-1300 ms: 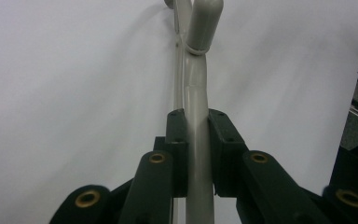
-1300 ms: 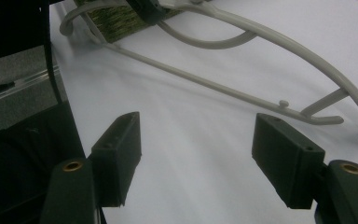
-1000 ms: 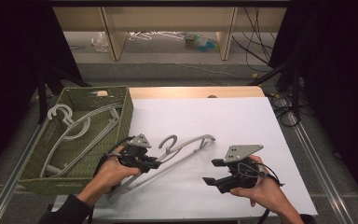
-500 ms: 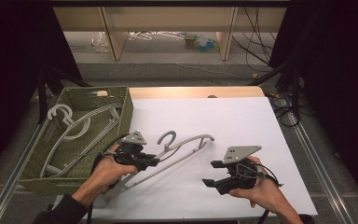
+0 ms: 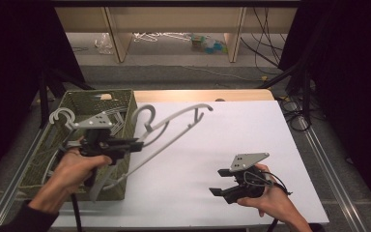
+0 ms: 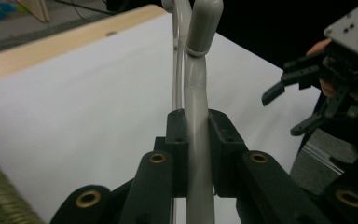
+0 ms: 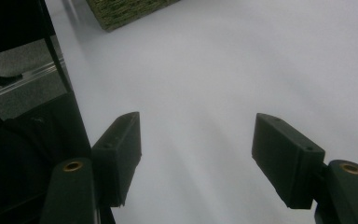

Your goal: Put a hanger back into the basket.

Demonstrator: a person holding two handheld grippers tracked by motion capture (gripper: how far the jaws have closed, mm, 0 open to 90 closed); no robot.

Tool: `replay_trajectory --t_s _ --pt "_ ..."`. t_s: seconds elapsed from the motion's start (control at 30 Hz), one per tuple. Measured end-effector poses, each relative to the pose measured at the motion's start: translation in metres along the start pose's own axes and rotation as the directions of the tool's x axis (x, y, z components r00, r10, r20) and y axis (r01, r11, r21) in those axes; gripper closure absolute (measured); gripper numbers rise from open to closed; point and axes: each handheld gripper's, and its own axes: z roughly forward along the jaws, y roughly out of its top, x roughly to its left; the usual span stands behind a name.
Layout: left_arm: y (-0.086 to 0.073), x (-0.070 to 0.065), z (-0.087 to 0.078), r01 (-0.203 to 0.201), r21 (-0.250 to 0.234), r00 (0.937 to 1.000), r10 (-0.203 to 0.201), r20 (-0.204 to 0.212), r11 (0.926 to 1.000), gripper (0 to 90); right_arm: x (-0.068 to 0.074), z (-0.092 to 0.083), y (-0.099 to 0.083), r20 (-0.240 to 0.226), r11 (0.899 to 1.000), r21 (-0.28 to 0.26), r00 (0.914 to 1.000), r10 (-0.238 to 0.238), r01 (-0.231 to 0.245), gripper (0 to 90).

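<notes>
beside the basket (image 5: 125, 104) rim, left gripper (image 5: 134, 144) jaws clamped on hanger (image 5: 174, 126), right gripper (image 5: 218, 182) jaws apart

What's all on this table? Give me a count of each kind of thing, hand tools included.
Grey hanger gripped in the jaws of the left gripper: 1
White hangers in the basket: at least 1; they overlap, so an exact count is unclear
Green woven basket: 1
Hand-held grippers: 2, the left gripper and the right gripper
Total: at least 5
</notes>
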Motion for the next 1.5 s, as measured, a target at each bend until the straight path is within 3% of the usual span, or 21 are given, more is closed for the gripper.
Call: replay_trajectory --t_s 0.03,0.13,0.23,0.37,0.4,0.43,0.53,0.67,0.77,0.8,1.1,1.5 --pt "0.0 0.0 0.0 0.0 0.0 1.0 0.0 0.0 1.0 79.4 0.0 0.0 0.0 0.0 1.0 0.0 1.0 0.0 0.0 33.6" --pt "0.01 0.015 -0.028 -0.004 -0.027 0.9973 0.002 -0.073 0.9996 79.3 0.0 0.0 -0.001 0.0 1.0 0.003 1.0 0.01 -0.01 33.3" --pt "0.012 0.025 -0.039 -0.002 -0.04 0.9939 -0.002 -0.11 0.9992 79.4 -0.001 0.001 -0.002 0.001 1.0 0.0 1.0 0.01 -0.01 31.7" --pt "0.012 0.049 -0.055 0.015 -0.047 0.9858 -0.023 -0.166 0.9988 79.3 -0.001 0.001 -0.003 -0.002 1.0 0.001 0.9999 0.011 -0.011 30.9" --pt "0.009 0.06 -0.06 0.006 -0.041 0.9794 -0.014 -0.202 0.9992 79.4 -0.001 0.002 -0.004 0.003 1.0 -0.003 1.0 0.009 -0.009 29.4" --pt "0.009 0.06 -0.06 0.006 -0.041 0.9794 -0.014 -0.202 0.9992 79.3 -0.001 0.002 -0.004 0.003 1.0 -0.003 1.0 0.009 -0.009 29.4" --pt "0.004 0.078 -0.069 0.043 -0.055 0.974 -0.054 -0.22 0.9975 79.4 -0.001 0.003 -0.005 -0.001 1.0 0.002 1.0 0.009 -0.009 29.0" --pt "0.0 0.095 -0.079 0.052 -0.07 0.9668 -0.067 -0.247 0.9962 79.3 -0.001 0.004 -0.005 0.0 1.0 0.002 1.0 0.008 -0.008 28.9" --pt "-0.001 0.105 -0.084 0.035 -0.068 0.9645 -0.052 -0.259 0.997 79.3 -0.001 0.003 -0.005 -0.002 1.0 0.006 0.9999 0.011 -0.011 28.9" --pt "-0.002 0.111 -0.086 0.02 -0.061 0.96 -0.036 -0.278 0.9979 79.3 -0.001 0.003 -0.005 -0.001 1.0 0.006 0.9999 0.013 -0.013 28.9" --pt "-0.019 0.14 -0.093 0.028 -0.057 0.9545 -0.044 -0.295 0.998 79.3 -0.001 0.004 -0.007 0.001 1.0 0.008 0.9998 0.018 -0.018 28.9" --pt "-0.043 0.16 -0.097 0.042 -0.004 0.9486 -0.041 -0.314 0.9991 79.3 -0.002 0.005 -0.008 -0.008 1.0 0.018 0.9998 0.016 -0.015 29.0"
